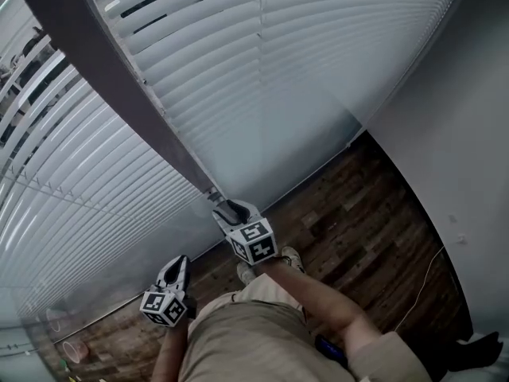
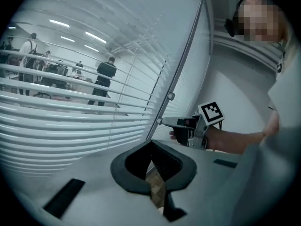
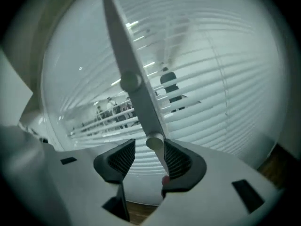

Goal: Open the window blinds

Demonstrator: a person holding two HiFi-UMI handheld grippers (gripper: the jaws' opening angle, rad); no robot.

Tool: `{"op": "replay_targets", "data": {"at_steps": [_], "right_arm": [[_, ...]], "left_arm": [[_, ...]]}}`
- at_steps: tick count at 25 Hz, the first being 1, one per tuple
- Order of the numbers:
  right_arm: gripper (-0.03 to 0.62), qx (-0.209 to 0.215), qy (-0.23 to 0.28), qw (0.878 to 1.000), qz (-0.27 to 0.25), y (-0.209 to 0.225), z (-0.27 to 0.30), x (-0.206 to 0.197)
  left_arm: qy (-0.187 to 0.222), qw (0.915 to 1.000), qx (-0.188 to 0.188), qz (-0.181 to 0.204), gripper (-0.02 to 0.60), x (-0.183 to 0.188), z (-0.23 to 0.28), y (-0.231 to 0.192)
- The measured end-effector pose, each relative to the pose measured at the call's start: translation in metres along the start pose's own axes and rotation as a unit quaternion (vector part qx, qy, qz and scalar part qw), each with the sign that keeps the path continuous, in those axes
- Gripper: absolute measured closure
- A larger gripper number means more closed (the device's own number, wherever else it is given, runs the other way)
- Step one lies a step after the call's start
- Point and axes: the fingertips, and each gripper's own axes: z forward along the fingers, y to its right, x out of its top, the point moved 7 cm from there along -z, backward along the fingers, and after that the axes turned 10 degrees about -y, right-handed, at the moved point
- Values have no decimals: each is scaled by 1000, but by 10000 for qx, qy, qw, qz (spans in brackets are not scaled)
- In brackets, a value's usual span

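We count two window blinds (image 1: 278,62), one either side of a grey post (image 1: 119,78) bearing two knobs (image 3: 130,82). We find the right gripper (image 3: 148,149) jaws apart round the lower knob (image 3: 154,142), the left gripper (image 2: 152,147) jaws together, empty.

Cool, even brightness; heavy fisheye vignetting.

Dark wood plank floor (image 1: 358,213), plain white wall (image 1: 469,118) on the right, with a thin white cable (image 1: 425,281) trailing along its foot. Grey window post (image 1: 103,78) runs up the glass. Beyond it there's a bright office: ceiling strip lights (image 2: 59,22), a few people (image 2: 104,79) standing around.
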Motion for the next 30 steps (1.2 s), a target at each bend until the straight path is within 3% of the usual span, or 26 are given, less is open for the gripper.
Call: {"op": "replay_targets", "data": {"at_steps": [3,6,9,12,15,22,26,28,30], "right_arm": [[407,159,157,9952,955,13,4,-1],[465,184,87,9962,850,12,6,-1],[469,-494,-195,9980,-358,-2,5,11],[470,-1363,-371,9740,-1774,-18,6,14],[471,-1655,-397,9596,-2241,-21,7,12],[470,-1574,-332,9632,-2152,-20,7,11],[468,-1304,-366,9688,-2075,-16,7,11],[470,-971,-315,9799,-1716,-11,7,11],[470,-324,-120,9966,-744,0,9,8]], "left_arm": [[-3,10000,-10,-11,568,-6,-4,-3],[5,10000,-36,4,568,-8,-8,-5],[-12,10000,-32,-12,568,-5,-13,-9],[-28,10000,-50,-20,568,-4,-13,-11],[-43,10000,-75,-2,568,-4,-13,-10],[-54,10000,-80,-13,568,-7,-12,-10],[-23,10000,-39,-48,568,-9,-10,-8],[-11,10000,-15,-79,568,-8,-8,-6],[-1,9999,-5,-119,568,-7,-8,-5]]}}
